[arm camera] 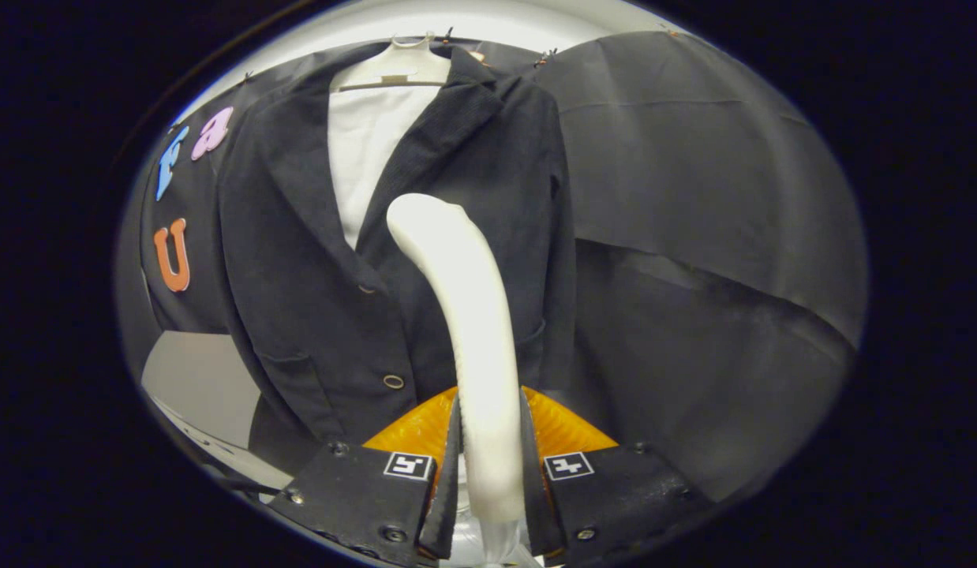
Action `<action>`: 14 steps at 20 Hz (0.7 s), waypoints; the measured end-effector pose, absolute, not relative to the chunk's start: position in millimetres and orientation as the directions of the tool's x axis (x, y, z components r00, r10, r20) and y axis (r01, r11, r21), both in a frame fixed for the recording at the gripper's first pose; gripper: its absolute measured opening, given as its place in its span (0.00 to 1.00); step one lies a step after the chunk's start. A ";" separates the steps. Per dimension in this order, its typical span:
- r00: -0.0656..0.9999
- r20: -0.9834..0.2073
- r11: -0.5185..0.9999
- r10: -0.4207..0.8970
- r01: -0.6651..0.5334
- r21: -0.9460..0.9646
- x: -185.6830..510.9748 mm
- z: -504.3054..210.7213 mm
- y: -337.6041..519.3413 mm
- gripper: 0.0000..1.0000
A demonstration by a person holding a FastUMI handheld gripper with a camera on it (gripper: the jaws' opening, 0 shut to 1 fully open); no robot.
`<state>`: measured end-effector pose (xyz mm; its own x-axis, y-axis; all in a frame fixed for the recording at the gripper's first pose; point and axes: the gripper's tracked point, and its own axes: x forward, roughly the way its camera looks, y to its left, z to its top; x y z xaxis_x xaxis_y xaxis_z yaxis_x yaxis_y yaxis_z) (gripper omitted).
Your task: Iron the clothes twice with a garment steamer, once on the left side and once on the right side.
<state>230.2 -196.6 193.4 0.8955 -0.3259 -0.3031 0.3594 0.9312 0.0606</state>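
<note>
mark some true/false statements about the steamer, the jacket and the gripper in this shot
1. The gripper is shut on the steamer. True.
2. The jacket lies folded on a table. False: it hangs on a hanger.
3. The steamer's head is up at the jacket's chest, near the lapel. True.
4. The jacket hangs open, unbuttoned. False: its front is closed below the lapels.
5. A white shirt shows between the lapels. True.

The garment steamer, clamped between the fingers, looks like smooth, matt plastic; the jacket is finely ribbed matt cloth with shiny metal buttons.
</note>
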 end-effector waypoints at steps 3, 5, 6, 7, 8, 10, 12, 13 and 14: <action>0.888 -0.324 0.933 -0.325 0.357 0.042 229.6 174.4 -193.3 0.38; 0.883 -0.339 0.934 -0.325 0.356 0.032 231.3 164.3 -192.2 0.38; 0.880 -0.347 0.934 -0.324 0.356 0.029 232.1 156.7 -190.3 0.38; 0.878 -0.355 0.935 -0.323 0.354 0.025 231.8 150.1 -188.6 0.38; 0.875 -0.362 0.936 -0.321 0.352 0.021 230.2 143.7 -186.7 0.38; 0.870 -0.380 0.938 -0.315 0.346 0.015 232.4 131.4 -185.0 0.38; 0.866 -0.396 0.941 -0.306 0.339 0.015 232.2 120.4 -181.5 0.38; 0.864 -0.401 0.941 -0.306 0.338 0.010 231.7 116.4 -180.6 0.38; 0.862 -0.404 0.941 -0.306 0.337 0.007 232.0 112.2 -180.3 0.38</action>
